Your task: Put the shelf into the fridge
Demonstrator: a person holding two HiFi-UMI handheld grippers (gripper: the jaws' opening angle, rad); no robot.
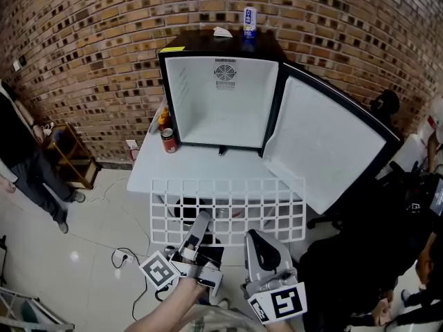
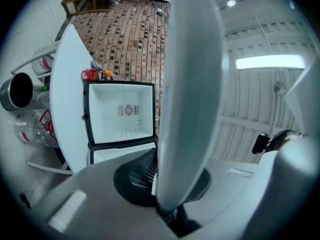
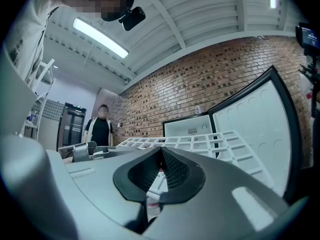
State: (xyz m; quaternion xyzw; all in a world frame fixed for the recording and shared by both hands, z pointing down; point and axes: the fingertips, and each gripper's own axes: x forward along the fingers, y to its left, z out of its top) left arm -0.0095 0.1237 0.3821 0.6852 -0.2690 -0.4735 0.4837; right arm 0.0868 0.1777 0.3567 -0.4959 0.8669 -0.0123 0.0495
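Note:
A white grid shelf point(image 1: 228, 209) hangs level in front of the white table point(image 1: 201, 166), held by its near edge. My left gripper point(image 1: 203, 216) is shut on that edge left of centre. My right gripper point(image 1: 253, 235) is shut on it further right. The black mini fridge point(image 1: 221, 116) stands on the table, its white inside bare and its door point(image 1: 325, 144) swung open to the right. In the left gripper view the shelf point(image 2: 192, 94) runs edge-on between the jaws of the left gripper point(image 2: 162, 184), with the fridge point(image 2: 122, 111) beyond. In the right gripper view the shelf point(image 3: 200, 141) stretches from the right gripper point(image 3: 161, 169) toward the fridge point(image 3: 187, 129).
A red can point(image 1: 168, 140) and a sauce bottle point(image 1: 163, 120) stand on the table left of the fridge. A blue can point(image 1: 249, 21) sits on the fridge's top. A person point(image 1: 28, 158) stands at the left beside a wooden stool point(image 1: 69, 154). A brick wall lies behind.

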